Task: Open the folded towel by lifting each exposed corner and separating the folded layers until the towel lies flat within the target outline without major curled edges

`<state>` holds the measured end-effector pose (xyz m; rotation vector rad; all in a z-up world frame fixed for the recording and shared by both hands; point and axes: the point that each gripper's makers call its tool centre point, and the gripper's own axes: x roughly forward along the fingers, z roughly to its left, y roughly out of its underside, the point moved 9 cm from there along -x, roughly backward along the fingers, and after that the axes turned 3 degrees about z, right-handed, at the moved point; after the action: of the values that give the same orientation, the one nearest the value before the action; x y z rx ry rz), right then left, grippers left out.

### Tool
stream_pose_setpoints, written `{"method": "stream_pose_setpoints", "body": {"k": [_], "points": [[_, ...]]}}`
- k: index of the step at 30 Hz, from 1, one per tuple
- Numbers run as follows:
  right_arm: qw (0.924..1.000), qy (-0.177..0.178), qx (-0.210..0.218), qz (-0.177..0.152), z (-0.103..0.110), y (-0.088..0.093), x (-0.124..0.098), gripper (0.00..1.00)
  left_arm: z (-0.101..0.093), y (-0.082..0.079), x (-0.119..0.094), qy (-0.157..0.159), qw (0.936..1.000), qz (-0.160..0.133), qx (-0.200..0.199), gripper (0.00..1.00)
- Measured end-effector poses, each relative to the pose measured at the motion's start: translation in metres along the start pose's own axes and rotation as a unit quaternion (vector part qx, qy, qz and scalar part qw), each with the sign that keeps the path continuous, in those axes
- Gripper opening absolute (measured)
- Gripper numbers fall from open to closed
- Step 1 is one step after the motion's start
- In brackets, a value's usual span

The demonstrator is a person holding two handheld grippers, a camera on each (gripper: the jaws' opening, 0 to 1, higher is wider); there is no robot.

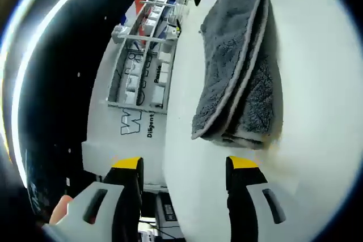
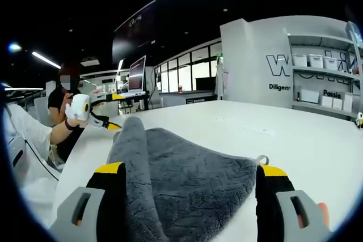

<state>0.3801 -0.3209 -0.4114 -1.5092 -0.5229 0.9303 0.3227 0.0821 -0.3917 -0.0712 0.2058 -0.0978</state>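
White and wide, the table (image 1: 317,111) carries everything, and its bare top reaches to the far wall in the right gripper view. On it lies the grey towel (image 1: 241,66), soft and thick, folded in several layers with a pale stitched border along the edges. In the left gripper view the towel rests flat on the table ahead of the left gripper (image 1: 184,165), well apart from its tips. The jaws of this gripper, black with yellow ends, stand wide apart and nothing is between them.

In the right gripper view the towel (image 2: 187,179) lies directly between the jaws of the right gripper (image 2: 190,169) and rises in a rounded hump on the left side. These jaws also stand wide, one on each side of the cloth; I cannot tell if they touch it.

Behind the table stands a white shelf unit (image 2: 323,77) with small boxes and dark letters on the wall beside it. At the far left a seated person (image 2: 59,120) holds another gripper tool (image 2: 85,109). A computer monitor (image 2: 138,75) stands further back.
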Motion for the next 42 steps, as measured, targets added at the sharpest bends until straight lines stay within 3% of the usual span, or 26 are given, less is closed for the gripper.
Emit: {"method": "stream_pose_setpoints", "body": {"k": [6, 20, 30, 42], "points": [[1.0, 0.0, 0.0, -0.001, 0.001, -0.001, 0.0, 0.97, -0.011, -0.009, 0.005, 0.018, 0.9993, -0.025, 0.022, 0.44], [1.0, 0.0, 0.0, -0.002, -0.011, -0.005, -0.001, 0.97, -0.026, -0.025, 0.018, -0.002, 0.9919, -0.037, 0.121, 0.26], [1.0, 0.0, 0.0, -0.004, -0.012, -0.005, -0.001, 0.97, -0.031, -0.029, 0.02, -0.003, 0.9872, -0.042, 0.154, 0.17], [1.0, 0.0, 0.0, -0.003, -0.013, -0.005, -0.001, 0.97, -0.031, -0.032, 0.019, -0.008, 0.9858, -0.045, 0.161, 0.08]]}}
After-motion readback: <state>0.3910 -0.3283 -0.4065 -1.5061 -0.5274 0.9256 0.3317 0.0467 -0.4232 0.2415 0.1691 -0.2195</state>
